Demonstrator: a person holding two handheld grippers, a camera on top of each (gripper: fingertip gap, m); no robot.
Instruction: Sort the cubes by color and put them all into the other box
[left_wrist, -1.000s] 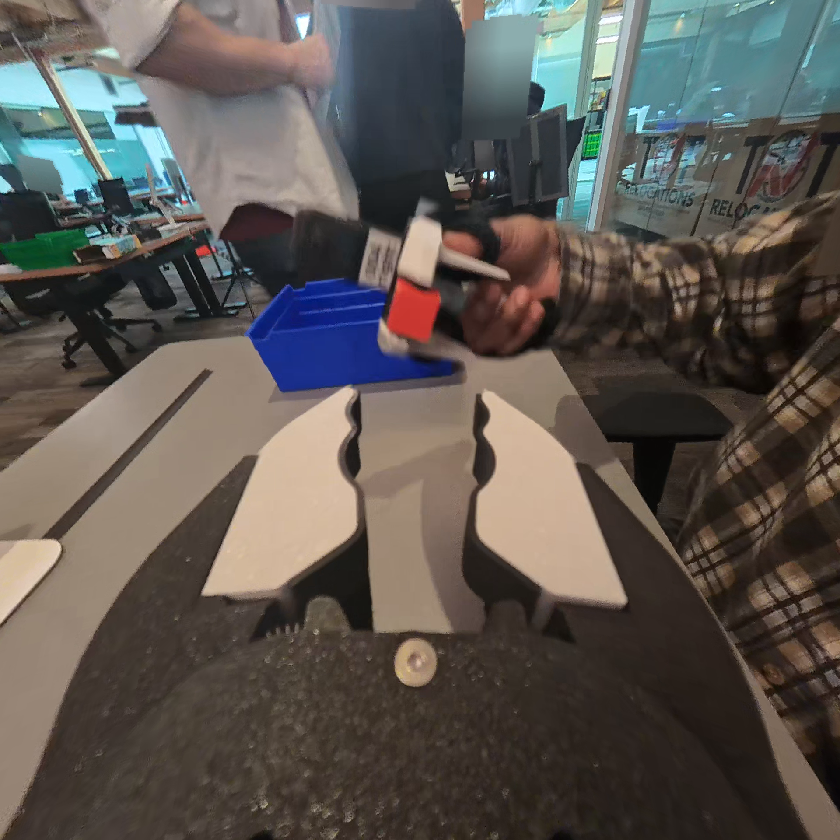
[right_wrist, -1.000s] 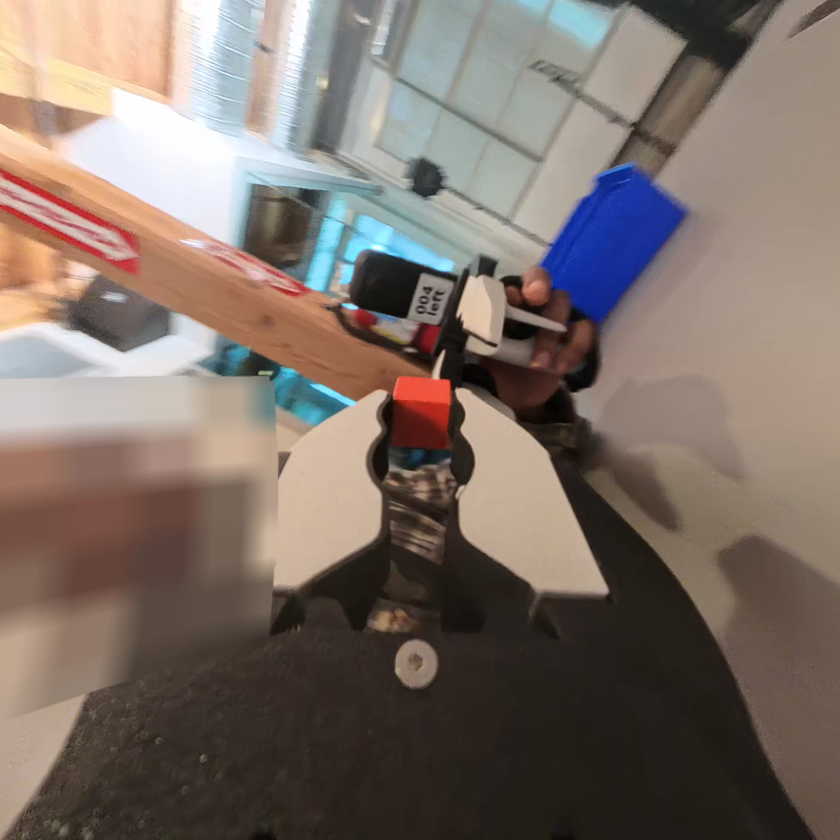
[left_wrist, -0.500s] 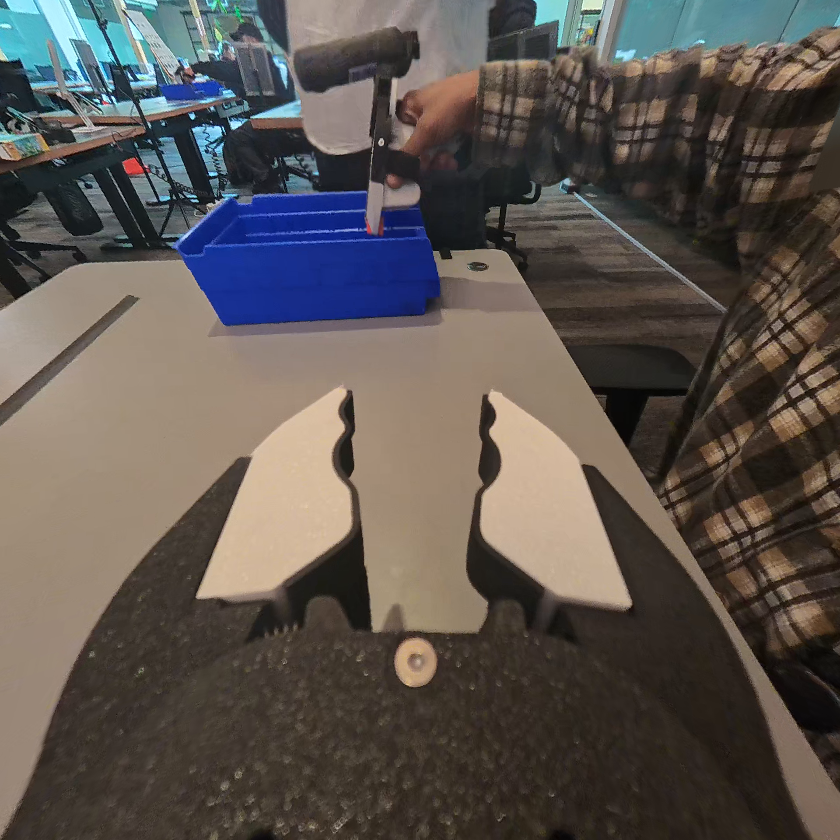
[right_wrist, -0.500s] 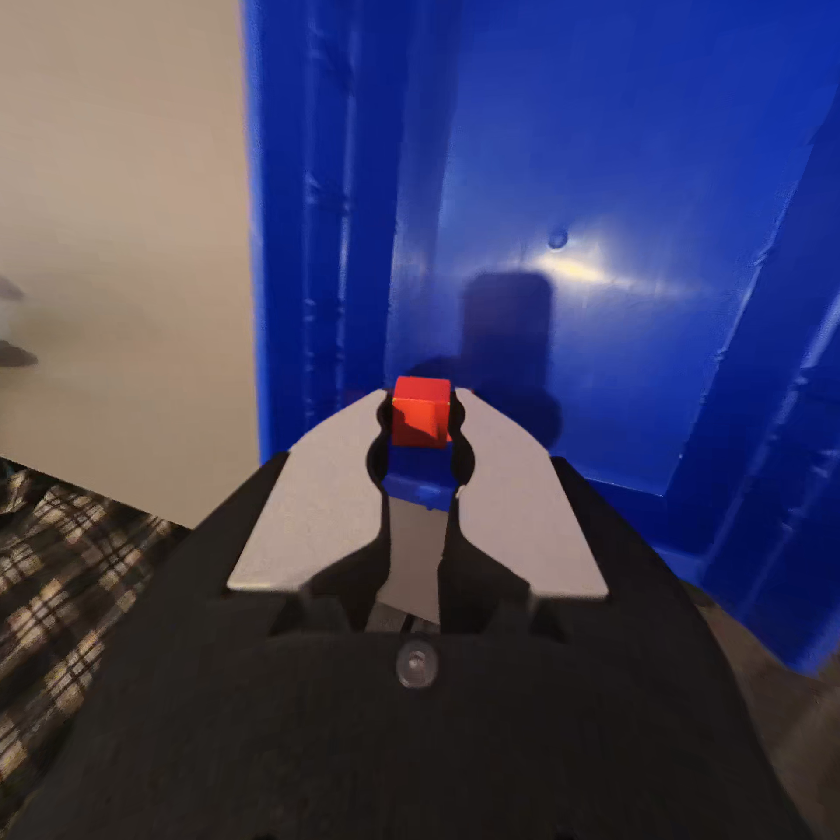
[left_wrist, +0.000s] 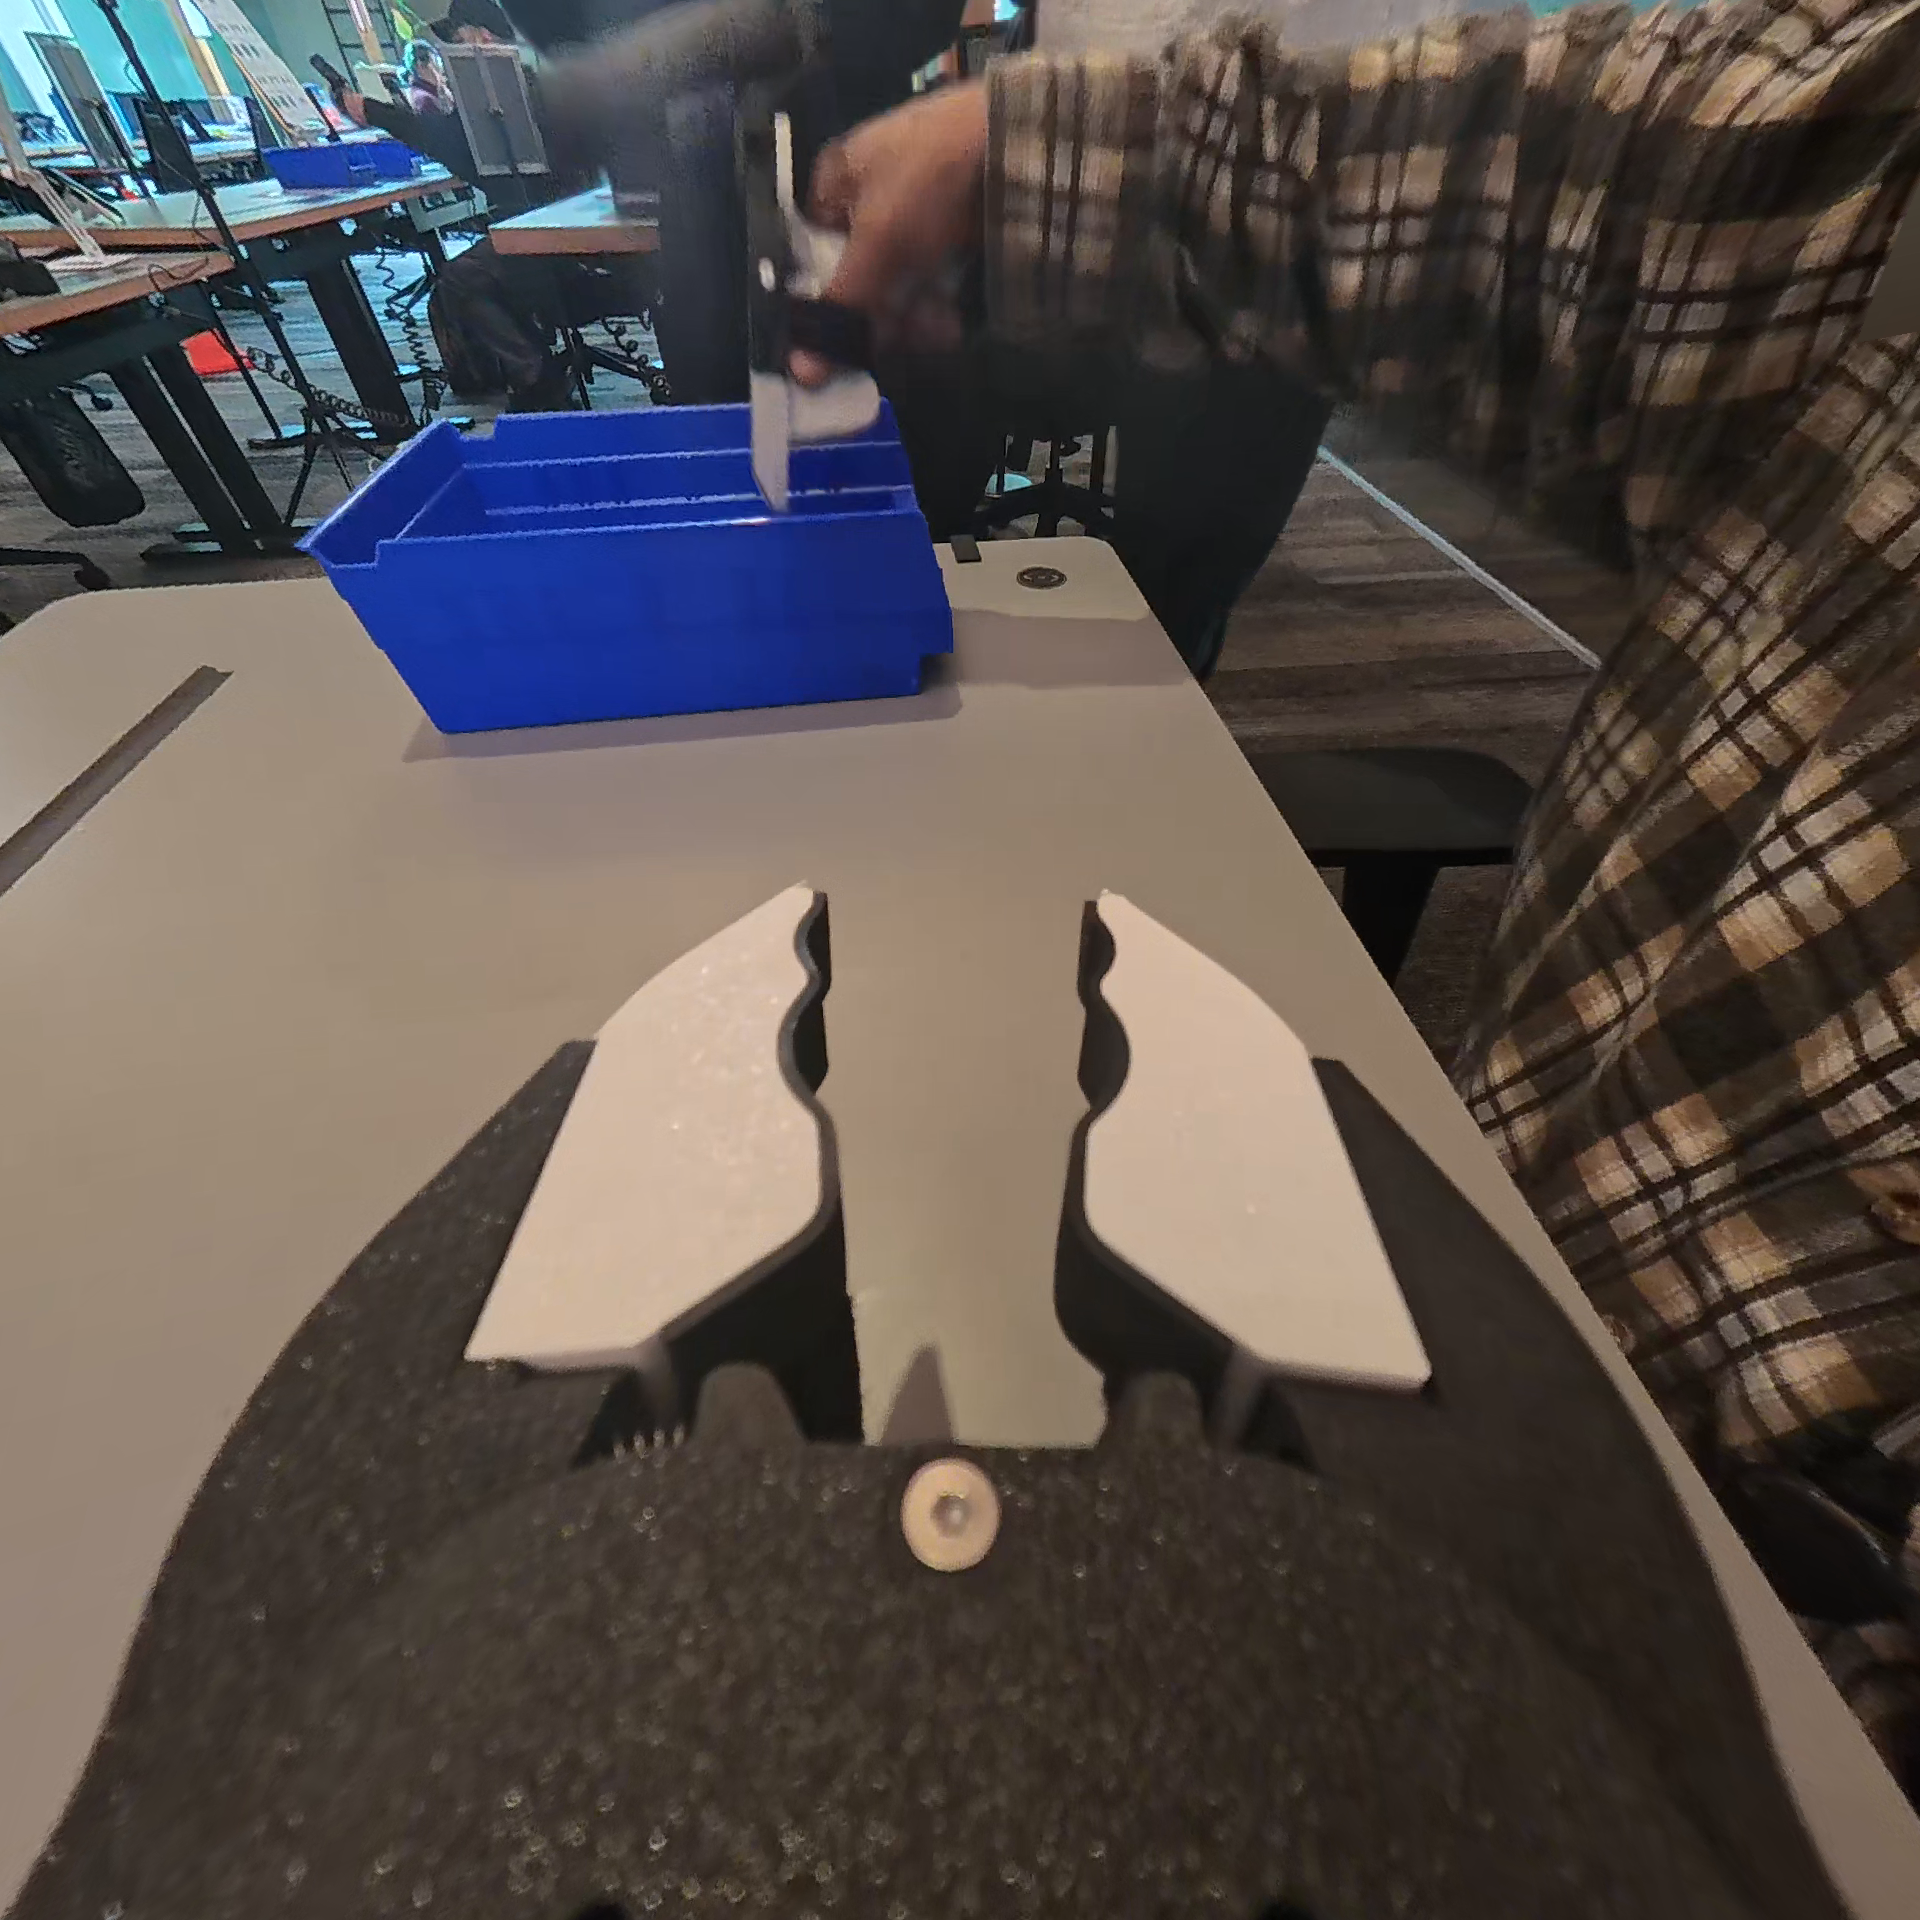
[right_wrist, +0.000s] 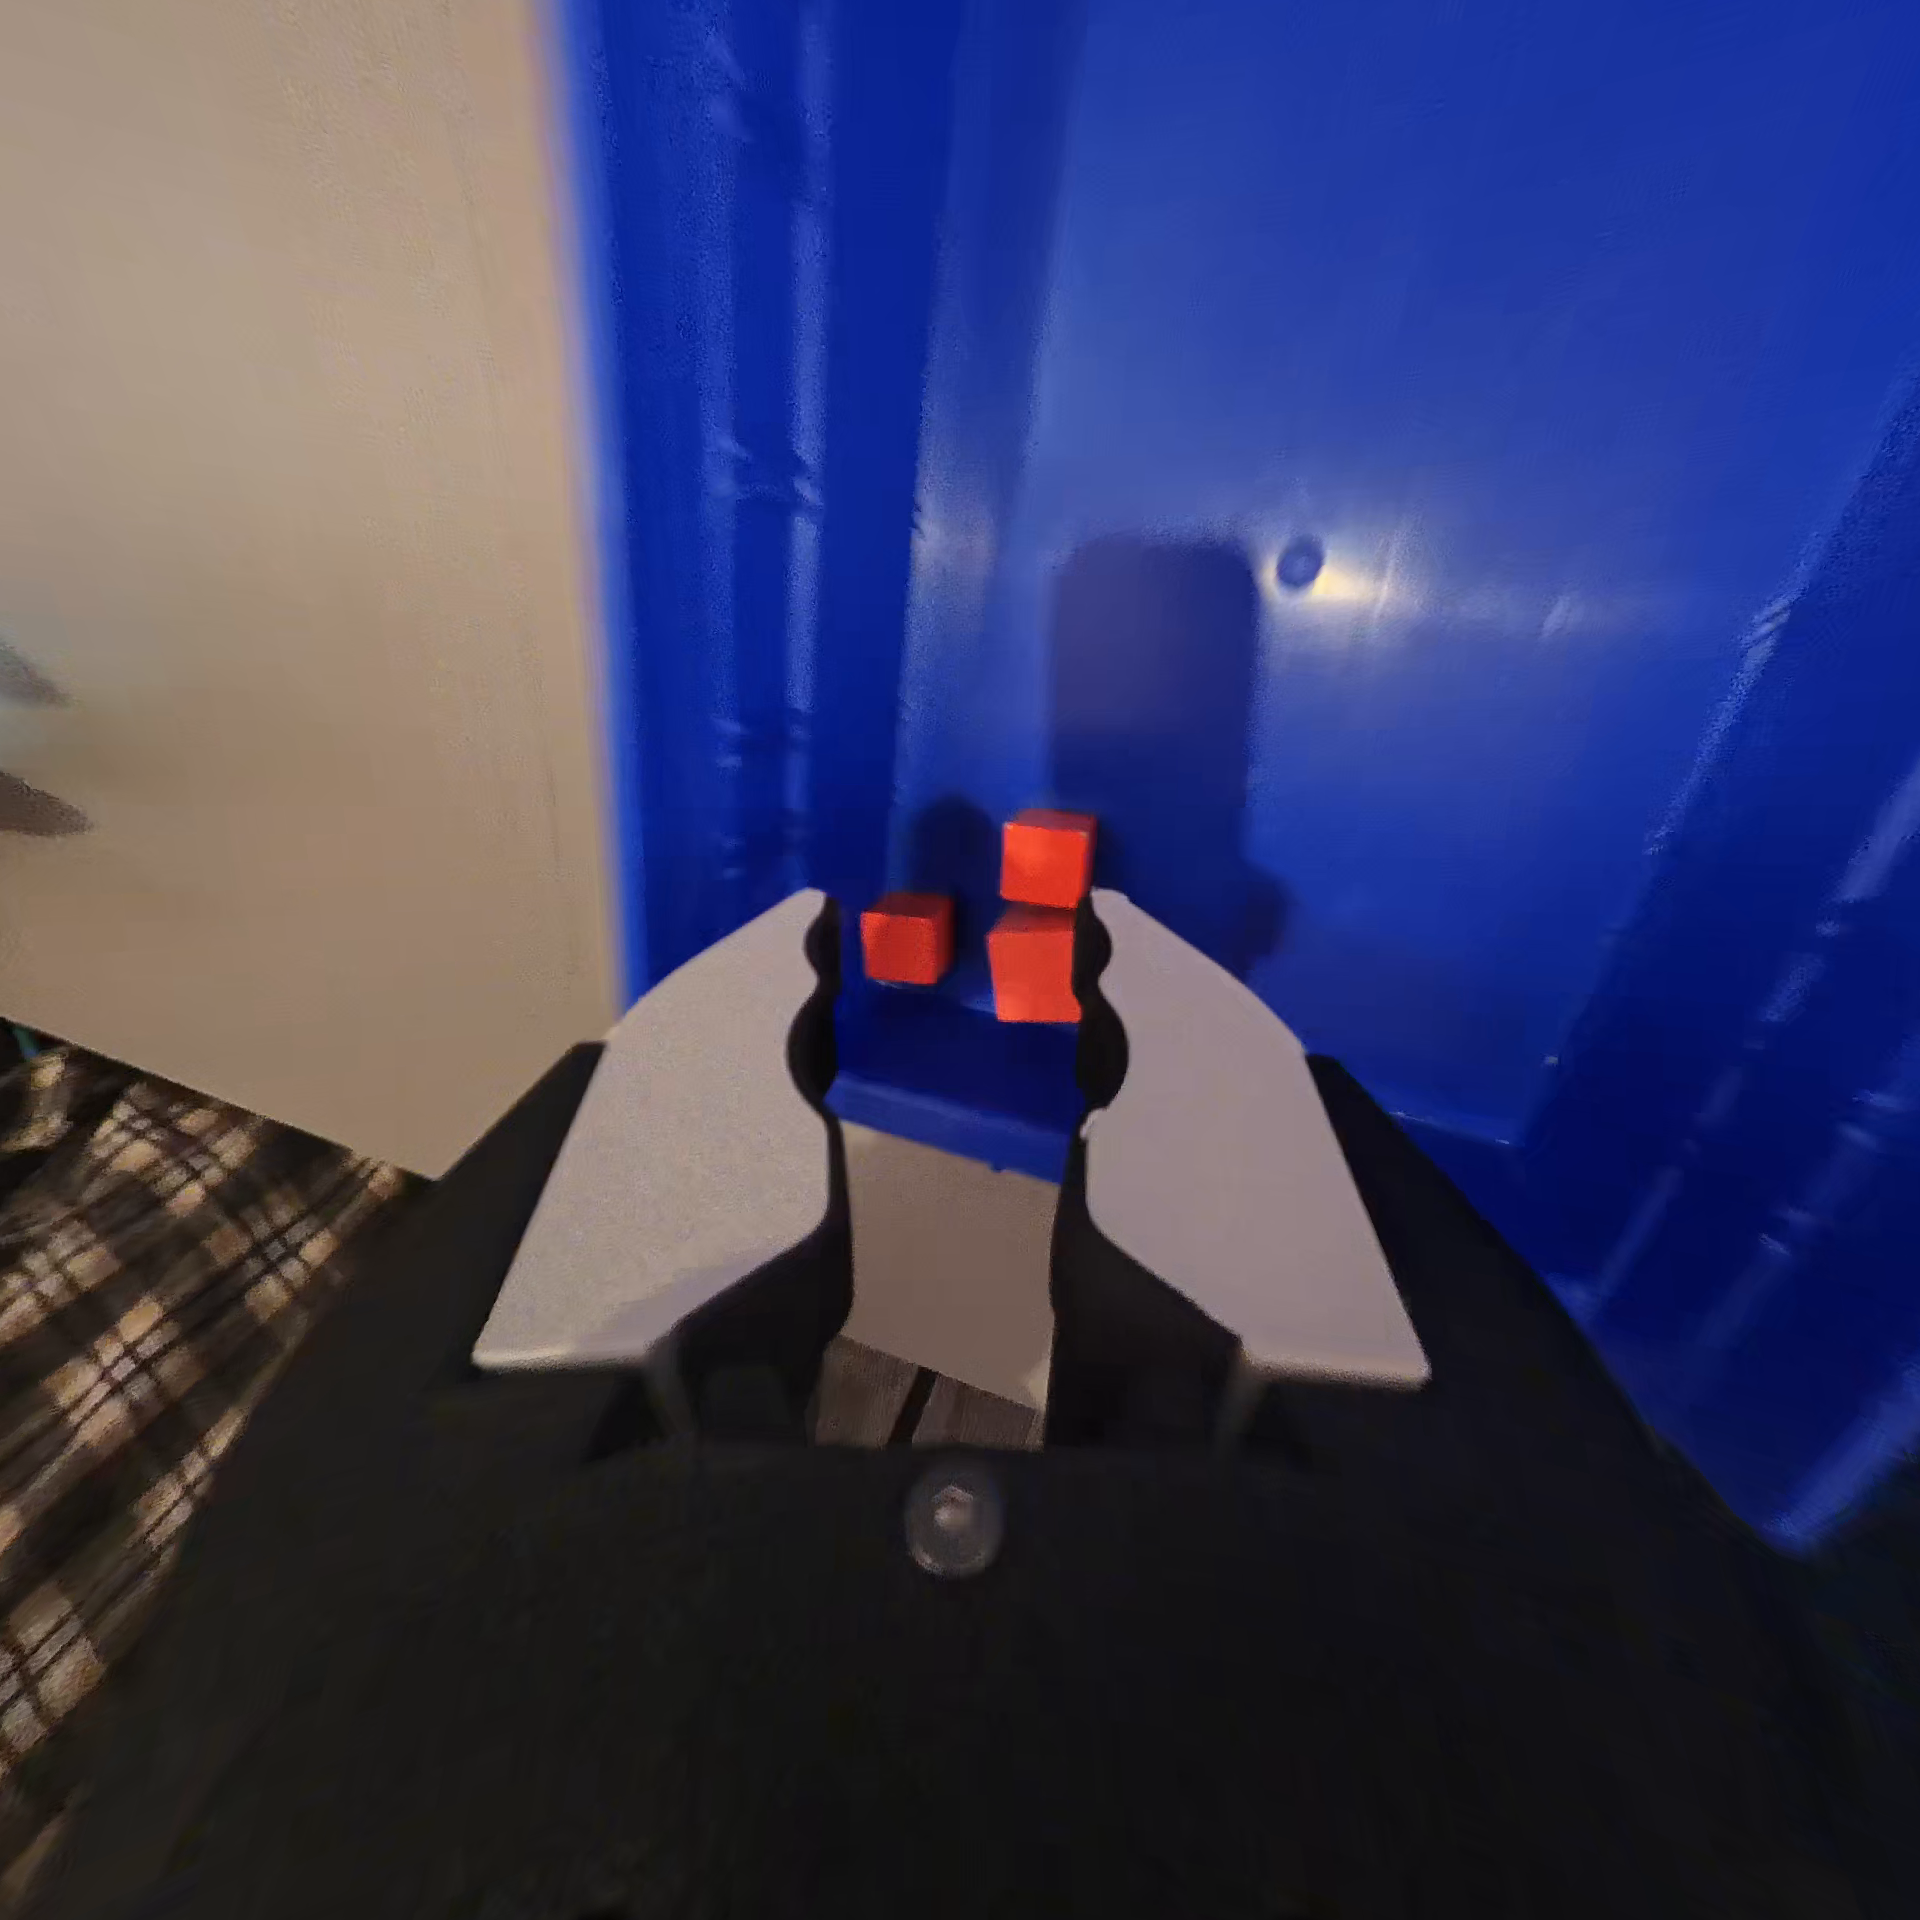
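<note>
Right gripper (right_wrist: 954, 914) parted wide, empty, over blue box (right_wrist: 1455, 416), three red cubes (right_wrist: 1047, 857) on its floor, left gripper (left_wrist: 954, 904) spread wide, empty, above grey worktop (left_wrist: 312, 935)

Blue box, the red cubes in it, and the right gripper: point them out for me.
blue box (left_wrist: 665, 634): left wrist view, its front wall.
red cubes (right_wrist: 1047, 858): right wrist view, top face of the farthest cube.
right gripper (right_wrist: 951, 914): right wrist view, gap between its open jaws.
</note>
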